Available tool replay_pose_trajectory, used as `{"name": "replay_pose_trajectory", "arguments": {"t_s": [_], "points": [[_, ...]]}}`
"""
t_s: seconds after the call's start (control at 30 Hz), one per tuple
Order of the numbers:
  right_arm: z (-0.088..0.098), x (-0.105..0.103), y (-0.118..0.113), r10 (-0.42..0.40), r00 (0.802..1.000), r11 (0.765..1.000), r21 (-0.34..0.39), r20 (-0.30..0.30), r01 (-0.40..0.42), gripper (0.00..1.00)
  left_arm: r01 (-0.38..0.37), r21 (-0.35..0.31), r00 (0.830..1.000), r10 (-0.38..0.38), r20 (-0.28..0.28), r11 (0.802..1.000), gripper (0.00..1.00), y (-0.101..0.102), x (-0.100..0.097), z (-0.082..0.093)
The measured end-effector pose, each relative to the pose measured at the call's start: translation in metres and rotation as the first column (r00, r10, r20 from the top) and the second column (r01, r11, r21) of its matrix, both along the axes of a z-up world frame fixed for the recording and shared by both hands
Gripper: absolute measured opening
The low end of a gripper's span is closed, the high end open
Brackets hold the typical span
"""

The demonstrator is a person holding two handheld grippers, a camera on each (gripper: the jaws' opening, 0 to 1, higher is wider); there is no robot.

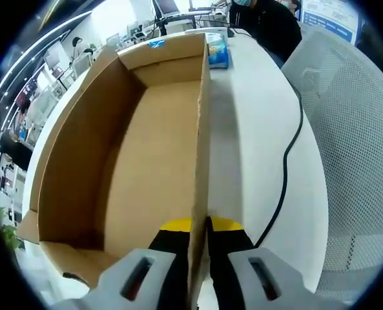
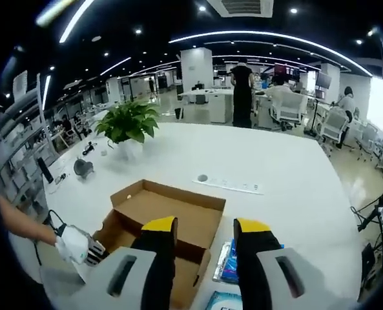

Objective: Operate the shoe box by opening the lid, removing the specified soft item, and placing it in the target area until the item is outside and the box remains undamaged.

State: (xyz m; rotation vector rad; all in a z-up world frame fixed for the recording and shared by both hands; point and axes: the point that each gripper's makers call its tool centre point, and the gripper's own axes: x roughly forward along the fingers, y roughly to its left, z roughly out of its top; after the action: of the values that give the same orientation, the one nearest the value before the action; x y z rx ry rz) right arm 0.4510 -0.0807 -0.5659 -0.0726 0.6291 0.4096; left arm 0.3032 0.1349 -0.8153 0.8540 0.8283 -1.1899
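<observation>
While the box (image 1: 146, 155) wall was pinched by the left gripper (image 1: 201, 226), its inside looked bare; the blue packet (image 2: 231, 261) lay outside beside it, below the parted right gripper (image 2: 205, 227); release likely remained.

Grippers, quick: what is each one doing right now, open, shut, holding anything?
Left gripper: shut on the side wall of the cardboard box.
Right gripper: open, holding nothing, above the box.

Box (image 2: 162, 219): on the table (image 2: 269, 161), flaps open, between plant and packets.
Plant (image 2: 130, 123): on the table behind the box, to its left.
Packets (image 2: 228, 261): on the table just right of the box.
Cable (image 1: 288, 161): on the table, right of the box.
Chair (image 1: 359, 129): right of the table.
</observation>
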Motion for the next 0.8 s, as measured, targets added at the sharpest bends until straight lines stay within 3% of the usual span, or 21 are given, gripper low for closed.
{"name": "replay_pose_trajectory", "arguments": {"t_s": [0.1,0.3,0.33,0.37,0.4,0.43,0.57,0.63,0.8], "points": [[-0.005,0.007,0.003,-0.012,1.0,1.0,0.02,-0.027,0.013,0.24,0.0,0.0,1.0,0.0,0.001,1.0,0.06,0.0,0.0,0.0],[-0.009,0.032,0.008,-0.039,0.998,0.998,0.052,-0.057,0.042,0.27,-0.002,0.0,1.0,0.002,0.001,1.0,0.06,0.0,0.0,0.0],[-0.009,0.034,0.009,-0.055,0.997,0.995,0.078,-0.063,0.059,0.28,-0.002,0.0,1.0,0.002,0.0,1.0,0.06,0.0,0.0,0.0],[-0.004,0.037,0.017,-0.07,0.995,0.981,0.177,-0.068,0.081,0.31,-0.002,0.0,1.0,0.002,0.0,1.0,0.06,-0.001,0.0,0.0],[-0.004,0.038,0.02,-0.075,0.994,0.97,0.224,-0.082,0.092,0.34,0.0,0.0,1.0,0.0,0.001,1.0,0.06,-0.001,0.0,0.0],[-0.007,0.038,0.019,-0.085,0.991,0.965,0.239,-0.108,0.109,0.35,-0.002,0.0,1.0,0.002,0.002,1.0,0.06,-0.001,0.0,0.0],[-0.02,0.045,0.014,-0.085,0.991,0.985,0.142,-0.101,0.099,0.3,-0.004,0.001,1.0,0.004,-0.001,1.0,0.06,-0.001,0.0,0.0],[-0.022,0.048,0.016,-0.082,0.991,0.986,0.136,-0.102,0.096,0.35,-0.005,0.001,1.0,0.005,-0.002,1.0,0.06,-0.001,0.0,0.0],[-0.036,0.058,0.01,-0.043,0.996,0.998,0.042,-0.075,0.046,0.42,-0.005,0.001,1.0,0.005,0.0,1.0,0.06,-0.001,0.001,0.0]]}}
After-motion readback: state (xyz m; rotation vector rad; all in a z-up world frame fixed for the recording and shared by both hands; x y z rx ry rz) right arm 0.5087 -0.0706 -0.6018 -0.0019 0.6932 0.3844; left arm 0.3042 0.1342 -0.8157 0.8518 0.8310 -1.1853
